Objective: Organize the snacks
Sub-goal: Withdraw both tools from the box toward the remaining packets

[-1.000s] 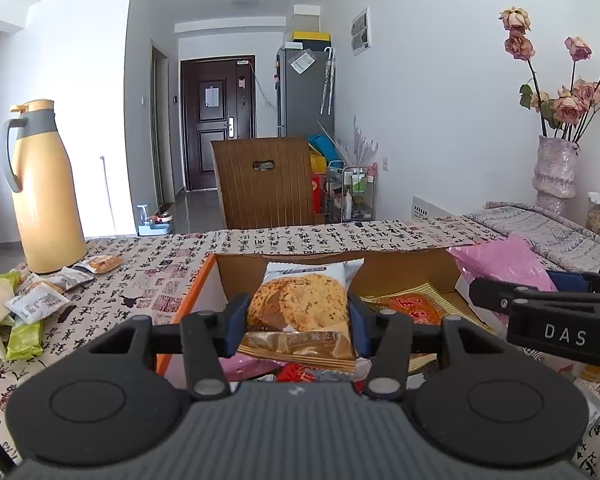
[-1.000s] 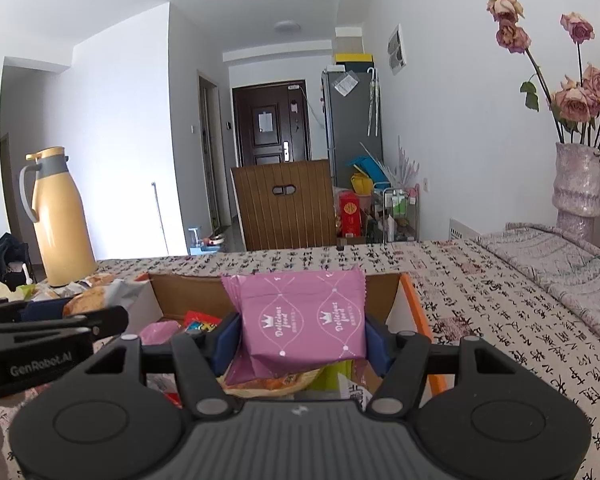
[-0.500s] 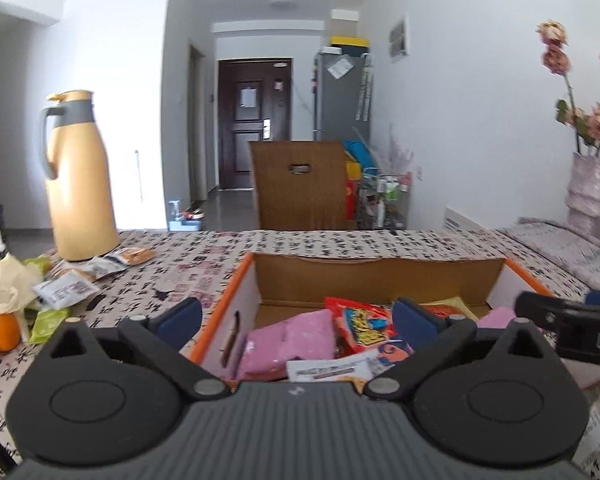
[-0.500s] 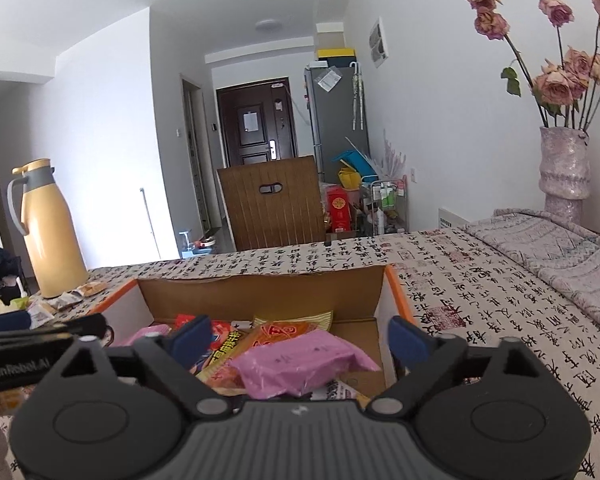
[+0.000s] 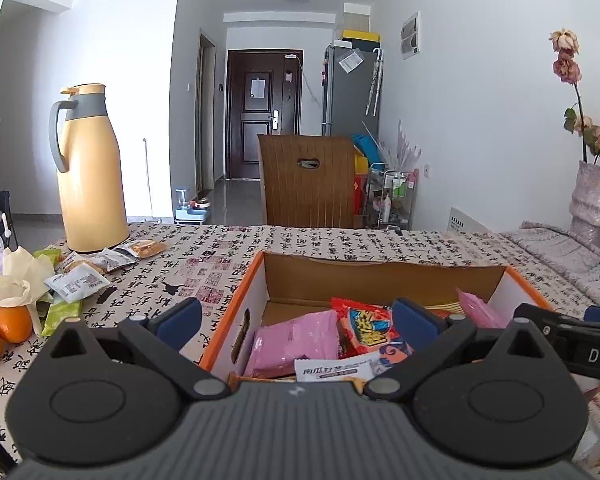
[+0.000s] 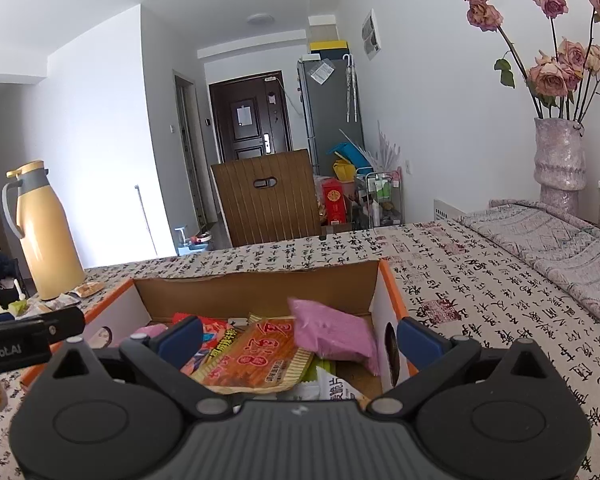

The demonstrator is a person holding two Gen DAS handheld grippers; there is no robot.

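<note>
An orange-edged cardboard box (image 5: 380, 276) (image 6: 260, 292) stands on the patterned tablecloth, holding several snack packets. My left gripper (image 5: 296, 316) hovers open over its left half, above a pink packet (image 5: 296, 340), a red packet (image 5: 364, 330) and a white one (image 5: 336, 370). My right gripper (image 6: 300, 338) hangs over the right half; its jaws are opening and nothing is pressed between them. A blurred pink packet (image 6: 332, 334) lies below them by the box's right wall, partly on an orange-red packet (image 6: 260, 356).
Loose snack packets (image 5: 80, 280), oranges (image 5: 12, 322) and a tall yellow thermos (image 5: 88, 168) sit on the table to the box's left. A vase of dried roses (image 6: 560, 160) stands at the far right. A wooden chair (image 5: 308, 180) is behind the table.
Both grippers opened. The left one let go of a cookie packet and the right one a pink packet; both packets dropped into the box.
</note>
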